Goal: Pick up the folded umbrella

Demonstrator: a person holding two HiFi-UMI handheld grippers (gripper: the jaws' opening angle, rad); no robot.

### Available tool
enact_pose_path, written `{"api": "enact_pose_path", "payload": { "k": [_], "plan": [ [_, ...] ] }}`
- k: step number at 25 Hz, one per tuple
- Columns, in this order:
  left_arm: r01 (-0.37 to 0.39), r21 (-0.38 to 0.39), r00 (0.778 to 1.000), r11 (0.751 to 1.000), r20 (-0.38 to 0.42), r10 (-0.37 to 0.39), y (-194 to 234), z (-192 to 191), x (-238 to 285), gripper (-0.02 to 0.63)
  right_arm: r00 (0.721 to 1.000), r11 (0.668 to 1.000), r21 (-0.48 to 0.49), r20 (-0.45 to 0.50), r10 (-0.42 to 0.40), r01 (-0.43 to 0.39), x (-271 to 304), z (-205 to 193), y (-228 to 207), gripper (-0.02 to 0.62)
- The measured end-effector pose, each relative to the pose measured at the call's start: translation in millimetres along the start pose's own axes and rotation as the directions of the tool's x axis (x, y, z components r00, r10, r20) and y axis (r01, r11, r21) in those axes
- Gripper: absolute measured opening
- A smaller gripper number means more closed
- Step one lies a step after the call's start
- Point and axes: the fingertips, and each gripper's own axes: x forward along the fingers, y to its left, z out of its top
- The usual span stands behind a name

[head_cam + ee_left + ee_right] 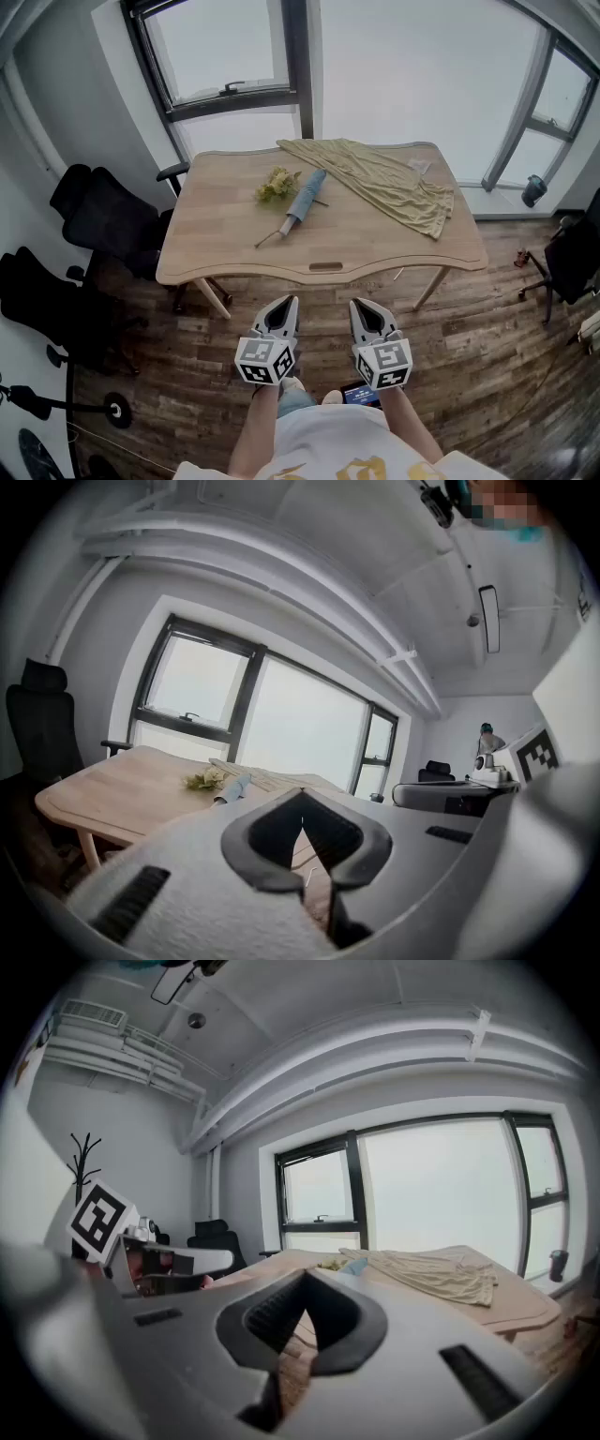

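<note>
A folded light-blue umbrella lies on the wooden table, left of centre, its thin handle end pointing toward the near-left. The left gripper view shows the umbrella far ahead on the tabletop. Both grippers hang side by side in front of the table's near edge, over the floor, well short of the umbrella. My left gripper is shut with nothing in it, tips touching. My right gripper is shut too, tips meeting, and holds nothing.
A yellow-green cloth is spread over the table's far right. A small bunch of yellowish flowers lies beside the umbrella. Black office chairs stand left of the table, another chair at the right. Windows run behind the table.
</note>
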Motion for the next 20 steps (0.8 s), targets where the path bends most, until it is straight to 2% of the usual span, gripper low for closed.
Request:
{"api": "enact_pose_path", "payload": {
  "k": [7,10,13,16,20],
  "plan": [
    [-0.021,0.017,0.999,1.0,-0.024,0.022,7.2,-3.8,1.9,0.014,1.0,1.0,-0.009,-0.002,0.007,-0.007,4.2,1.6,0.6,0.011],
    [0.0,0.004,1.0,1.0,-0.025,0.0,5.4,-3.7,3.7,0.014,1.0,1.0,-0.011,-0.005,0.007,-0.008,6.5,0.7,0.9,0.011],
    [0.006,-0.022,1.0,1.0,-0.029,-0.006,6.7,-3.7,5.9,0.014,0.999,0.999,0.021,-0.006,0.039,-0.038,8.8,-0.1,2.0,0.011],
    [-0.002,-0.013,0.999,1.0,-0.045,0.001,7.5,-4.2,5.2,0.012,0.999,0.998,0.05,-0.008,0.046,-0.046,6.7,-0.7,1.5,0.011],
    [0.003,0.008,1.0,1.0,0.011,-0.003,4.9,5.3,1.9,0.014,0.999,0.998,0.052,-0.006,0.046,-0.046,3.4,-2.2,0.4,0.011]
  ]
}}
